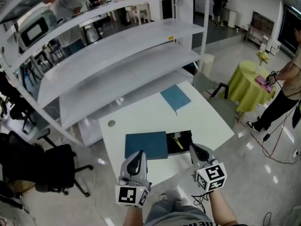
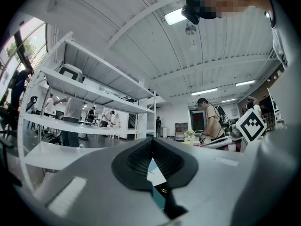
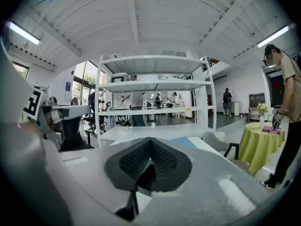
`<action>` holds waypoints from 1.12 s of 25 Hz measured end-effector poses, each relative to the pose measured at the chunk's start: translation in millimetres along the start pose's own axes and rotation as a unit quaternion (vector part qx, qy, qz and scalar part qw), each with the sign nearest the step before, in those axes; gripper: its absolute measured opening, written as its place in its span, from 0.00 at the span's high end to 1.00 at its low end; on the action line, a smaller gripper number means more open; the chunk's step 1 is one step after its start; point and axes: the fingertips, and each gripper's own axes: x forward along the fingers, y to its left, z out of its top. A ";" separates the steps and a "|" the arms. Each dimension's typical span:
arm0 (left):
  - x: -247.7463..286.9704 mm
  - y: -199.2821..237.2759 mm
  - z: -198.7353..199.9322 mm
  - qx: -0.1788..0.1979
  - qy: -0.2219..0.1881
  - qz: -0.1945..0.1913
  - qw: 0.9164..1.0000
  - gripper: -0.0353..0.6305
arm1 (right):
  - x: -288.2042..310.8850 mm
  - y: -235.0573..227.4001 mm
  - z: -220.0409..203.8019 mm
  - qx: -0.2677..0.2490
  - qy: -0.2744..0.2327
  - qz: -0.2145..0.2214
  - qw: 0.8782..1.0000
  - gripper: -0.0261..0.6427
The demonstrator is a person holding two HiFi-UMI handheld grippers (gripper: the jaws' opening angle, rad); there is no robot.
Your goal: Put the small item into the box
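Left tongs (image 1: 137, 154): pressed together at the tips, nothing between them. They are held over the near edge of the counter (image 1: 141, 114), just on the near side of the box (image 1: 188, 138), towards its left. The marker cube (image 1: 131, 196) sits at the rear of this tool.

Right tongs (image 1: 194, 149): also pressed together at the tips and pinching nothing. They are held at the near right corner of the box (whether they touch its rim cannot be told).

Box: open, with a black inside, near the front edge of the counter.

Small item (image 1: 177, 141): a yellow piece lying inside the box, on the black floor towards its left half. Neither tool touches it.

Lid (image 1: 146, 145): a flat teal panel lying on the counter, touching the left side of the box.

Book (image 1: 175, 98): a flat teal item lying beyond the box, well apart from it, near the far edge of the counter.

Shelf rack (image 1: 122, 46): white, standing beyond the box and to its left, behind the counter.

Round table (image 1: 247, 86): covered with a yellow-green cloth, far to the right of the box. A person (image 1: 287, 93) stands beside it.
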 end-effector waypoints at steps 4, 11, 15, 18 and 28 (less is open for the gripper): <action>-2.5 -5.9 3.1 0.002 -0.003 -0.001 1.000 0.92 | -11.9 3.2 14.2 -0.014 -0.020 -0.003 1.000 0.96; -7.9 -18.0 7.2 0.004 -0.009 -0.001 1.000 0.92 | -32.2 7.6 28.0 -0.029 -0.048 -0.001 0.998 0.96; -10.9 -22.4 9.7 0.005 -0.012 -0.002 1.000 0.92 | -41.9 11.3 33.4 -0.035 -0.060 -0.001 0.998 0.96; -12.4 -25.3 10.2 0.006 -0.013 -0.003 1.000 0.92 | -48.3 13.1 36.9 -0.038 -0.069 -0.002 0.997 0.96; -18.7 -32.4 12.4 0.005 -0.015 -0.002 1.000 0.92 | -63.8 16.3 43.9 -0.048 -0.087 -0.008 0.995 0.96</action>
